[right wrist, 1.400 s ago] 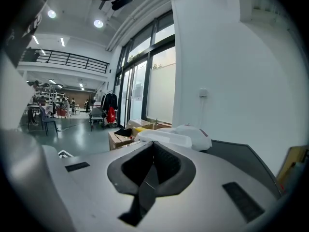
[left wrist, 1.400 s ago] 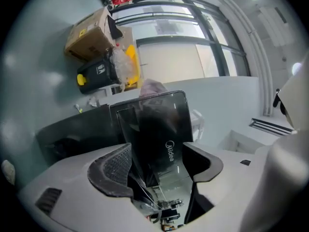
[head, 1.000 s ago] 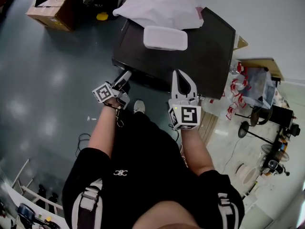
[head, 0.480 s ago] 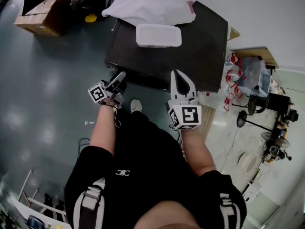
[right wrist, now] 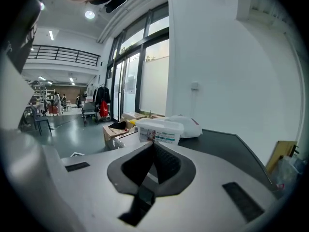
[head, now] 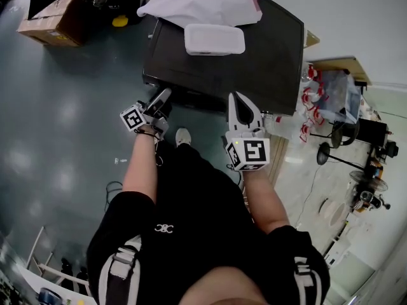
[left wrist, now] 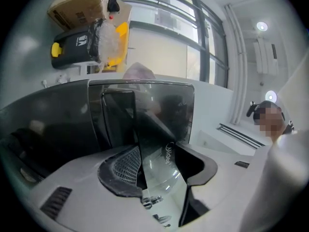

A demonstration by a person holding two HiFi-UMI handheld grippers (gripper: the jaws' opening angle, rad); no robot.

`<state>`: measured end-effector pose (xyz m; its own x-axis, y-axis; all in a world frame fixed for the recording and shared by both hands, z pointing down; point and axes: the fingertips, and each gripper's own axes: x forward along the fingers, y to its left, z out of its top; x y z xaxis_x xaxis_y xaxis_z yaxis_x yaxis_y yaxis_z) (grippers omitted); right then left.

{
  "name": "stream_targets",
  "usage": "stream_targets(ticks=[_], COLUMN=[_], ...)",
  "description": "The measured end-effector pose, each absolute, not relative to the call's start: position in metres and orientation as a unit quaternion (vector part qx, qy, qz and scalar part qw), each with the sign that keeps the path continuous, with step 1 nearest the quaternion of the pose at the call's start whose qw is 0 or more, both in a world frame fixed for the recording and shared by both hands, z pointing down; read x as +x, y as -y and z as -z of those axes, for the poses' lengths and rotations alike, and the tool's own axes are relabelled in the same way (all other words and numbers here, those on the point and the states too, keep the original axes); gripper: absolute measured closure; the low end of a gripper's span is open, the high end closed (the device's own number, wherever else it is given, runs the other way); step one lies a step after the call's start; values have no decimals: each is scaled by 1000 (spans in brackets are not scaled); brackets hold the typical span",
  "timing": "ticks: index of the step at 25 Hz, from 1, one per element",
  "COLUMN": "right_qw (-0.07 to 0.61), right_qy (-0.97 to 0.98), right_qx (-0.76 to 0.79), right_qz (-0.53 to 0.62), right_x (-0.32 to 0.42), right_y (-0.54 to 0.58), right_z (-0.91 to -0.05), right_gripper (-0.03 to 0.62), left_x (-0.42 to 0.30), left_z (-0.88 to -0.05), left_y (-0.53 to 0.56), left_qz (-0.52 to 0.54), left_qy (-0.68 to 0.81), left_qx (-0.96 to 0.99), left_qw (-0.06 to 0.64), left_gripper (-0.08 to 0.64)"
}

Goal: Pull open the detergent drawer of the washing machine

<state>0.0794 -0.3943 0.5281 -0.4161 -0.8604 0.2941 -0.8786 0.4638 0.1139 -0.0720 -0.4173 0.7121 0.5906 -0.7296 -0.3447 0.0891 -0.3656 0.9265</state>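
The black washing machine (head: 254, 56) stands in front of me, seen from above in the head view. My left gripper (head: 164, 99) is at its front left corner. In the left gripper view the glossy drawer front (left wrist: 161, 163) stands upright between the jaws of the left gripper (left wrist: 159, 178). The jaws are closing around it, and the pads (left wrist: 123, 170) sit close beside it. My right gripper (head: 236, 100) hovers at the machine's front edge, to the right. In the right gripper view the right gripper (right wrist: 153, 146) is shut on nothing and points across the machine's top (right wrist: 227, 149).
A white lidded tub (head: 214, 40) and a white bag (head: 197, 5) lie on the machine's top. A cardboard box (head: 54, 18) sits on the floor at far left. Lamp stands (head: 337, 151) and a plastic bin (head: 331, 100) crowd the right side. My shoe (head: 183, 136) is below the machine's front.
The left gripper stays at the machine's front left corner with its nose tipped slightly upward. The right gripper holds its place. The head view has shifted a little.
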Motion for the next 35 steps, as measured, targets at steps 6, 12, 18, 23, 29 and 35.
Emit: stream_targets(ticks=[6,12,18,23,29,35], right_qw=[156,151,147,142,126,112], right_qy=[847,848,851,849,850,863], right_qx=[509,508,505,509,511,493], right_qz=[-11,-12,-14,-20,-29,-18], right_x=[72,65,57,54,42,32], right_y=[383,380,371,363,347,313], right_z=[-511,-511,-513,-513,-514,-507], right_gripper=[589,589,589,589,589,589], left_x=[-74,-73,-73,-80,-81,-81], left_z=[-709,-707,-708,-714,-716,-715], left_y=[410,399,387,329,284,260], left_qz=[379,360,363,348,325,332], left_qy=[215,197,191,179,164,166], left_qx=[726,738,731,740,743,735], left_qw=[531,535,545,548,562,567], left_gripper=[347,371,371,376,374,371])
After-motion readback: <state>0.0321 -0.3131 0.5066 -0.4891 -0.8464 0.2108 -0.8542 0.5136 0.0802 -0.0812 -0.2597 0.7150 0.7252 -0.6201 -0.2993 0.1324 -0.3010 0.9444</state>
